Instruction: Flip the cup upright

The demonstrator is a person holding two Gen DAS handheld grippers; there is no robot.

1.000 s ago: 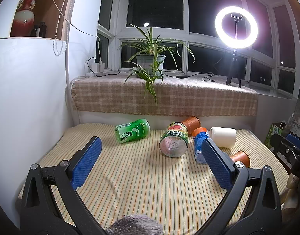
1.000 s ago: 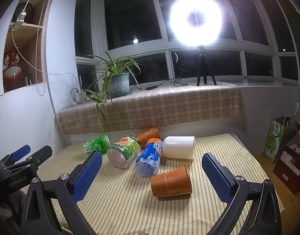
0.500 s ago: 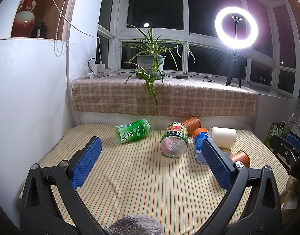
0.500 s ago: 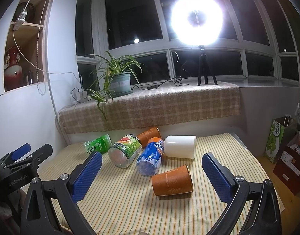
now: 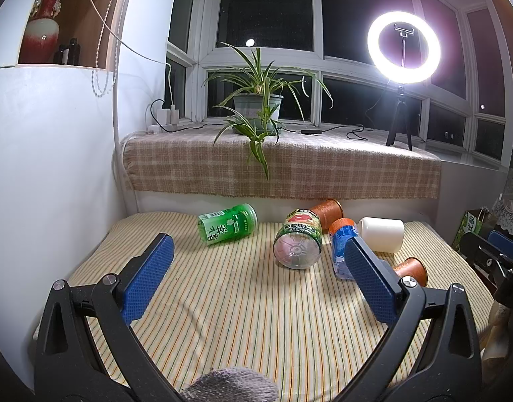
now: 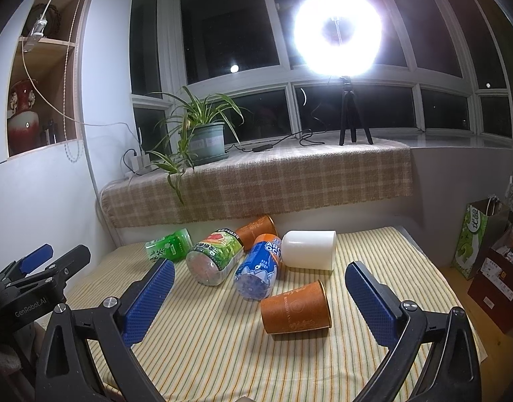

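The right tongs are held low over the near edge of the striped bench, level and pointing toward the window, blue pads spread wide apart with nothing between them. The near orange cup lies on its side on the bench just beyond the pads, a little right of their midline and touching neither, its open mouth turned right. The left tongs hover likewise over the bench's near edge, left of that cup, their pads also far apart and empty; in the left wrist view the near orange cup shows only partly past the right pad. Just behind the cup and to its left lies a blue-labelled bottle on its side, and left of that a red-and-green-labelled bottle. Directly behind the cup a white cup lies on its side. Farther left of the cup lies a green tea bottle, and a second orange cup lies behind the bottles against the bench's back. Beyond the cup, the plaid-covered window sill carries a potted plant and a lit ring light on a small tripod.
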